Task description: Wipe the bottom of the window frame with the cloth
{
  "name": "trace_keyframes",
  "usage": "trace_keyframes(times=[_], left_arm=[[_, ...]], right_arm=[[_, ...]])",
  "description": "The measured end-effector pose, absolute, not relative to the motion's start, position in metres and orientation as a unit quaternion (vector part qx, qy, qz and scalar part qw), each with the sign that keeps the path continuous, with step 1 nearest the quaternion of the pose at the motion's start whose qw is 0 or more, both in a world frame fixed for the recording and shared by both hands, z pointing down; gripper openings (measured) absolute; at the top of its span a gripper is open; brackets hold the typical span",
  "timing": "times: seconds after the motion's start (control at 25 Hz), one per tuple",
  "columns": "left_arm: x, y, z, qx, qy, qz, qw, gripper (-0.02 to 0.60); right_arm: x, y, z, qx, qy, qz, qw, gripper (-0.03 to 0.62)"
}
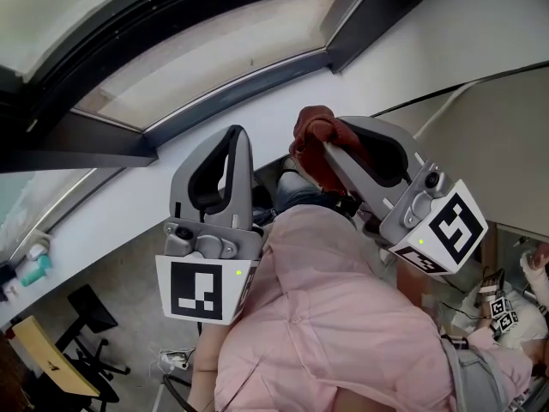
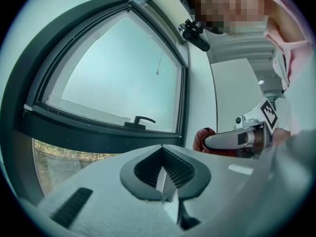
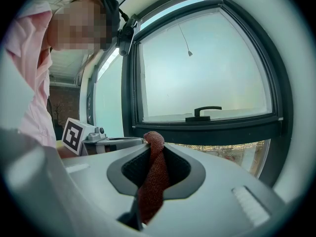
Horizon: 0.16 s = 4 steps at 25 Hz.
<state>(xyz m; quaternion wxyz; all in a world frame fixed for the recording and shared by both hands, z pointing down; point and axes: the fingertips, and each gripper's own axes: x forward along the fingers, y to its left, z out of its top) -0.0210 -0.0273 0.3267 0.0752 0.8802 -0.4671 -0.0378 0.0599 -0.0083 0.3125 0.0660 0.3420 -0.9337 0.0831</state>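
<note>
The red-brown cloth (image 1: 313, 127) is bunched at the tip of my right gripper (image 1: 330, 146), which is shut on it, just below the dark window frame (image 1: 232, 84). In the right gripper view the cloth (image 3: 153, 174) runs up between the closed jaws of my right gripper (image 3: 153, 154), with the frame's bottom rail (image 3: 217, 130) ahead. My left gripper (image 1: 236, 134) hangs beside it, to the left, shut with nothing in it. In the left gripper view my left gripper (image 2: 165, 181) points at the bottom rail (image 2: 98, 132), and the cloth (image 2: 201, 138) and right gripper (image 2: 232, 139) show at the right.
A black window handle (image 3: 205, 112) sits on the lower sash (image 2: 140, 120). A white sill and wall (image 1: 197, 140) run below the frame. Far below stand a black chair (image 1: 90, 316) and a yellow table (image 1: 43, 354). The person's pink garment (image 1: 334, 316) fills the lower middle.
</note>
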Motion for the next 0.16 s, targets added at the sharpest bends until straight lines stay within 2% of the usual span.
trace_keyframes(times=[0.16], left_arm=[[-0.0178,-0.0285,0.3255,0.881,-0.466,-0.038,0.077,-0.002]], right_arm=[[0.0629,-0.0097,0.3113,0.343,-0.933,0.083,0.066,0.052]])
